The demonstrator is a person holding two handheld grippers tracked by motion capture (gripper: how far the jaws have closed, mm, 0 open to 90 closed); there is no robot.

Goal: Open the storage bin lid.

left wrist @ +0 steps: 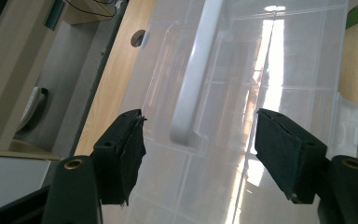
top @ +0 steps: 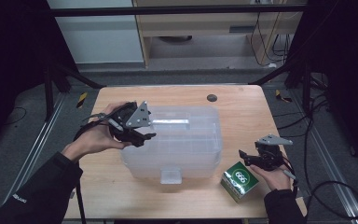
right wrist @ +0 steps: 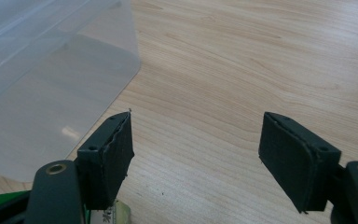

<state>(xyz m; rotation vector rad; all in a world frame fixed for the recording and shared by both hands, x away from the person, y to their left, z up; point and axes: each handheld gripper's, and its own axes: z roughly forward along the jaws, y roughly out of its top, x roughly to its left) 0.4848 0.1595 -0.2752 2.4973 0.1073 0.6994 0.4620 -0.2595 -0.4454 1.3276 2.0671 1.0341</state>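
A large clear plastic storage box with a snapped-on lid (top: 177, 140) sits in the middle of the light wooden bench (top: 242, 107), its white carrying handle (top: 170, 122) lying flat in a recess of the lid and its front latch (top: 170, 176) facing the person. The left hand-held gripper (top: 142, 135) hovers over the box's left end, held in the person's left hand (top: 98, 137) with its grey three-cornered plate tipped up; in the left gripper view its two black jaws stand wide apart and released, with the near end of the white handle (left wrist: 186, 126) lying between and beyond them, not touched by either pad (the lid's moulded compartments show through the plastic beneath). The right hand-held gripper (top: 248, 156) is low near the bench's front right corner, well apart from the left one, and points toward the box; its jaws are likewise spread and grasp nothing, with only bare wood grain between them in the right gripper view and the rounded corner of the clear box (right wrist: 51, 79) off to their left. A small green cardboard carton with white print (top: 239, 181) stands on the bench just beside the right gripper, close to the box's front right corner. A dark round grommet hole (top: 211, 98) marks the bench's far edge behind the box.
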